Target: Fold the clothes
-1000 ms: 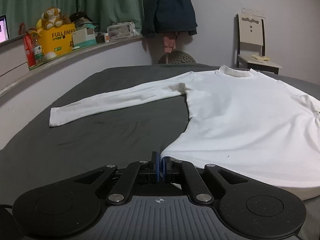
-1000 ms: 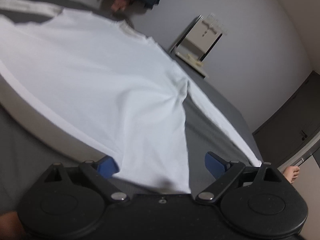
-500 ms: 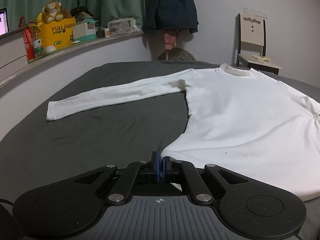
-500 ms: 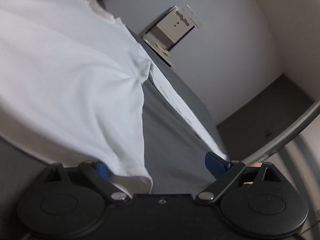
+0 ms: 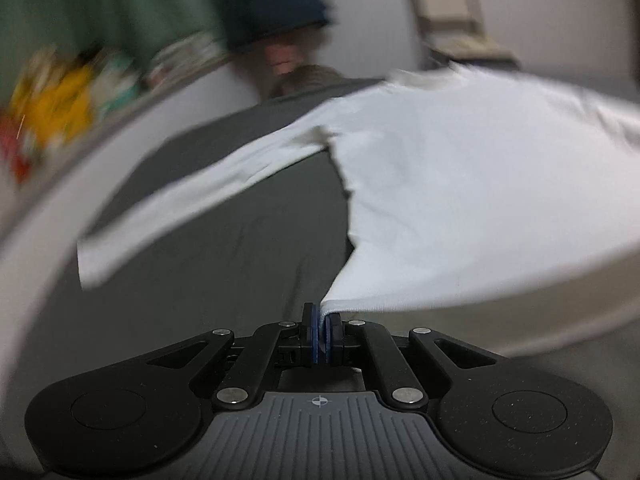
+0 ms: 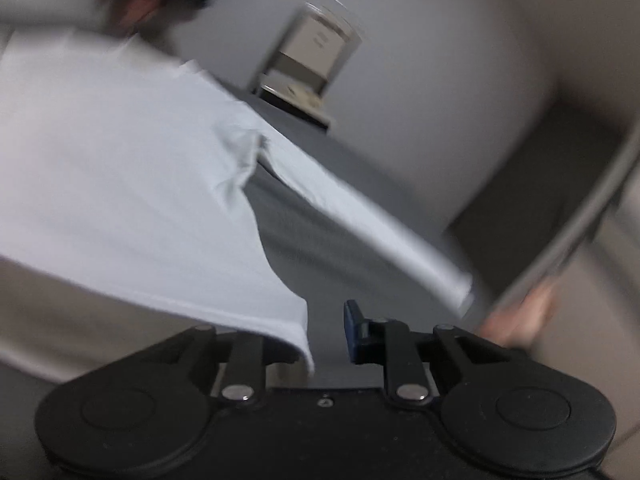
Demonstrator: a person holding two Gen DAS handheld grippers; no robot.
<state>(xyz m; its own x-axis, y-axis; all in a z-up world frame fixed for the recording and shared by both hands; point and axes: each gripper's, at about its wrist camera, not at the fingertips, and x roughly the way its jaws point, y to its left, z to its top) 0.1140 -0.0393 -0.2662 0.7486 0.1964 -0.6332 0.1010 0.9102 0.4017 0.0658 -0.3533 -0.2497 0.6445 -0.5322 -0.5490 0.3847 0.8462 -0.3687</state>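
While the left gripper [image 5: 322, 334] pinches the white shirt [image 5: 460, 200] hem corner — collar pointing away — the right gripper [image 6: 320, 334] stands apart around the other corner.

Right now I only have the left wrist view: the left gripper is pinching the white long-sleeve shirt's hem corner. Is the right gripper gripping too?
Observer: Not clamped. The right gripper has a gap between its fingers, with the white long-sleeve shirt draped over the left finger.
Reviewer: And the other sleeve?
Observer: The right sleeve lies stretched diagonally across the grey bed.
Reviewer: Anything past it?
Observer: A blurred bare foot beyond the cuff.
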